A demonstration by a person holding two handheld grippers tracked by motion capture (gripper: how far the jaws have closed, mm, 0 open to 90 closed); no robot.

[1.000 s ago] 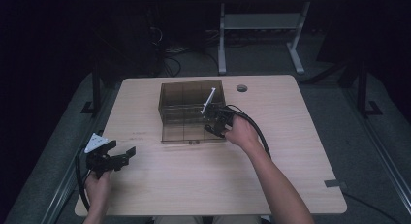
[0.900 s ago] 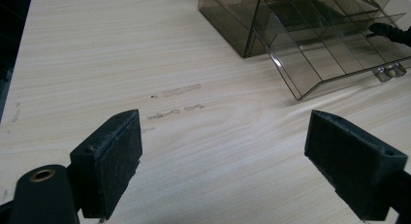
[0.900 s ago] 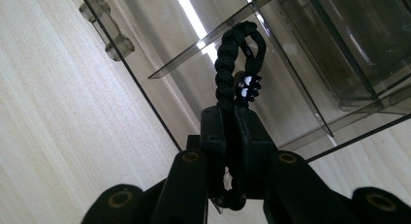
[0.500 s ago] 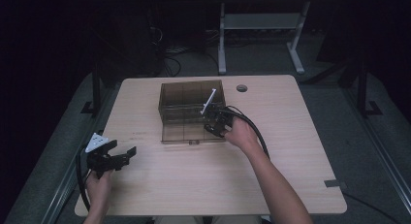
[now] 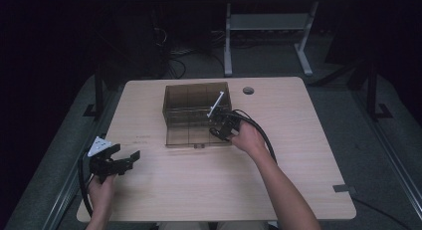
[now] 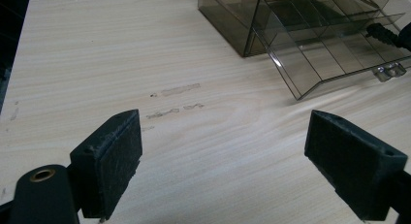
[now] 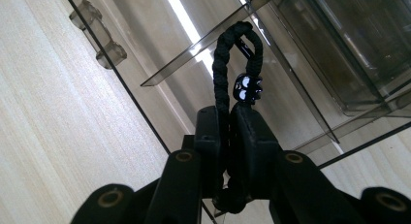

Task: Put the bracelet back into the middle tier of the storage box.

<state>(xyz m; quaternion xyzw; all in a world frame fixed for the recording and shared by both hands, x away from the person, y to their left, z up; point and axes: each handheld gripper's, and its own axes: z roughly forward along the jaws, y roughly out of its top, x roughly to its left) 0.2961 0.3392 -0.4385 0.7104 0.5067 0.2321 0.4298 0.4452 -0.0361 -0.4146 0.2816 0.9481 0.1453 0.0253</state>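
Near the table's (image 5: 298, 190) left front corner, the left gripper (image 5: 123, 161) hovers with jaws wide apart. Farther right, the right gripper (image 5: 221, 126) is clamped on a black braided cord (image 7: 222, 64) over the smoky plastic organizer box (image 5: 186, 98).

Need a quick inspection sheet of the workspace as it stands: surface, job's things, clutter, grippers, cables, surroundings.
Surface: light wooden table, with faint scuff marks and a round grommet hole.
Job's things: smoky clear compartment box, lid open and lying flat toward the person; black braided cord loop with a bead, held above the box.
Clutter: nothing seen.
Grippers: left gripper open, near the table's front left, nothing between its jaws; right gripper shut on the cord loop at the box's right front.
Cables: black cable trailing from the right gripper along the forearm.
Surroundings: dark floor, a white stand and loose floor cables beyond the table.
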